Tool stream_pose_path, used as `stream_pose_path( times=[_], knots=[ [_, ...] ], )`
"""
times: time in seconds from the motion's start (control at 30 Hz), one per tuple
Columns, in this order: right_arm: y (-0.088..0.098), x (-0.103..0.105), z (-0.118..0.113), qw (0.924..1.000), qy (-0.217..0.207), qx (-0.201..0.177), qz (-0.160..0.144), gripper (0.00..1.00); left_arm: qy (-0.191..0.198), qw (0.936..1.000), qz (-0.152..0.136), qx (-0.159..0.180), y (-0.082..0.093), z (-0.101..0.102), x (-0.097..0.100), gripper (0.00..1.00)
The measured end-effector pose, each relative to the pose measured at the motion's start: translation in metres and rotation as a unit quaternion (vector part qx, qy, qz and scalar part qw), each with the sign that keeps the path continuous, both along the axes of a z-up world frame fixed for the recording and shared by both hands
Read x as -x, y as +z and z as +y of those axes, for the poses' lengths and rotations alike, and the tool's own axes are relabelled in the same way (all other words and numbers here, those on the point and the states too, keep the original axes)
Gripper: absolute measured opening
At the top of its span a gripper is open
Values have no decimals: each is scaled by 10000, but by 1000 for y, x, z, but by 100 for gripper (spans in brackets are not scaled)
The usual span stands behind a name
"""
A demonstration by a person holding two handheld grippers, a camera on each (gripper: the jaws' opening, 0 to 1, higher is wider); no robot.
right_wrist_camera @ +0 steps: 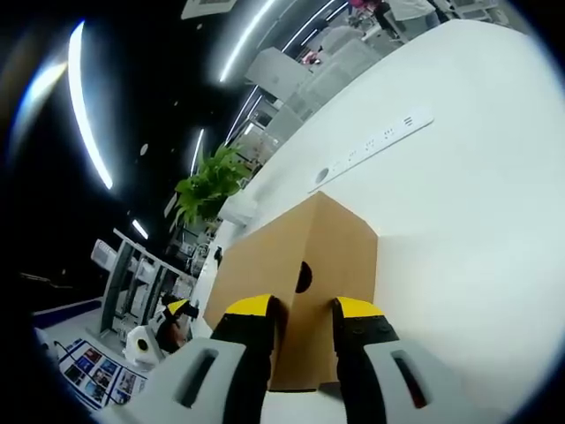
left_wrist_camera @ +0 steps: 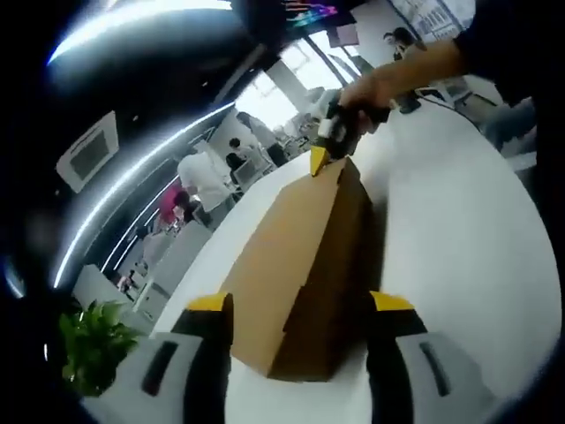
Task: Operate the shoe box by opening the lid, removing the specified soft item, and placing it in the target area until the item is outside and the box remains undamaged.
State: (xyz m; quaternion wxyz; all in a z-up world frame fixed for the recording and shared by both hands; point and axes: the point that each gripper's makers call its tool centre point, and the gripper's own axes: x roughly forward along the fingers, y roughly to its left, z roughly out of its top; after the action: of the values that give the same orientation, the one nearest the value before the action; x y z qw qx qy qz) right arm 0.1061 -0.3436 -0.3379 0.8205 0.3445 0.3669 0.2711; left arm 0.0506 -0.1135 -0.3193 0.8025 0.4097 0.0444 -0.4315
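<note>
The left gripper has its jaws spread wide, straddling the near end of the box; the right gripper has its jaws pinched on a corner edge of the box at the far end; the lid is closed; the box lies on a white tabletop with bare surface on both sides; a plant stands beyond the tabletop edge.
</note>
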Motion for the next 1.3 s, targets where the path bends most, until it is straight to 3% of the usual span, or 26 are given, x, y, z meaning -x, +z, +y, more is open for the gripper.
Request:
stream_pose_path(
  times=[0.13,0.27,0.63,0.87,1.3],
  knots=[
    [0,0,0,10000,3,-9,4,25,111,9982,-460,-380,-5,-2,-7,59],
    [0,-1,0,10000,3,5,3,25,99,9960,-640,-612,-8,-5,-9,59],
    [0,0,1,10000,7,-26,3,25,157,9920,-929,-842,-16,-9,-11,58],
    [0,2,1,10000,2,-53,0,25,285,9821,-1416,-1208,-19,-8,-17,56],
    [1,2,1,10000,22,-84,0,24,420,9693,-1850,-1566,-20,-4,-25,50]
  ],
)
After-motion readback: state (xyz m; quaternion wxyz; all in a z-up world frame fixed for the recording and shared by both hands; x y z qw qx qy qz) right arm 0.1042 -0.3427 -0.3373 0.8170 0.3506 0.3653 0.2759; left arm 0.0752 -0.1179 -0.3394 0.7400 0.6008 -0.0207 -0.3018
